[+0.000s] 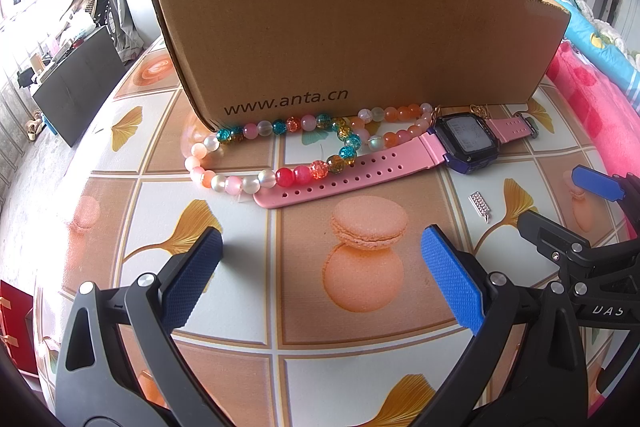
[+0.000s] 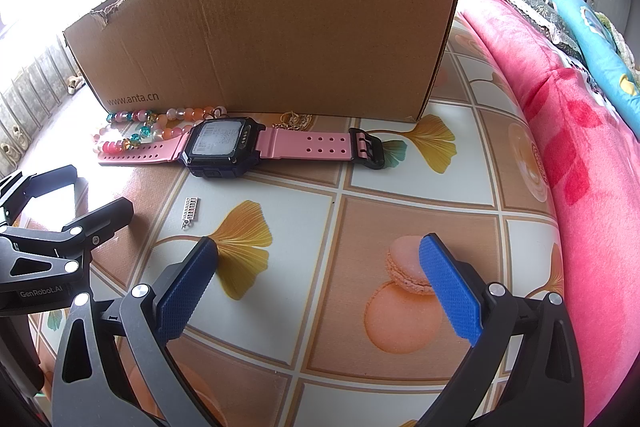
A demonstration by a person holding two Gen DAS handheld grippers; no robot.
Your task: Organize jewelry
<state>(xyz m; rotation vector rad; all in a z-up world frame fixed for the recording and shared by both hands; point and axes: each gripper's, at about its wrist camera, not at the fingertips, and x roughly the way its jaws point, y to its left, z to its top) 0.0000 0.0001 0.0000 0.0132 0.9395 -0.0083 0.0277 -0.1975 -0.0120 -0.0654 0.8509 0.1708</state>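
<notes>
Beaded bracelets [image 1: 280,151] at the left against the cardboard box [image 1: 352,39], pink watch [image 2: 224,145] next along on the counter [image 2: 400,187], tiny silver charm [image 2: 191,209] in front, left gripper [image 1: 320,277] and right gripper [image 2: 316,281] fingers both spread wide, empty.

Printed words on the box and the grippers

The cardboard box [image 1: 352,39] carries "www.anta.cn" in dark letters low on its near wall, readable in both wrist views; the left gripper [image 2: 72,195], seen from the right wrist view, bears "GenRobot.AI" in pale letters on its black body; the right gripper's [image 1: 560,203] body shows letters like "DAS"; the watch [image 2: 220,145] screen shows print too small to read.
</notes>
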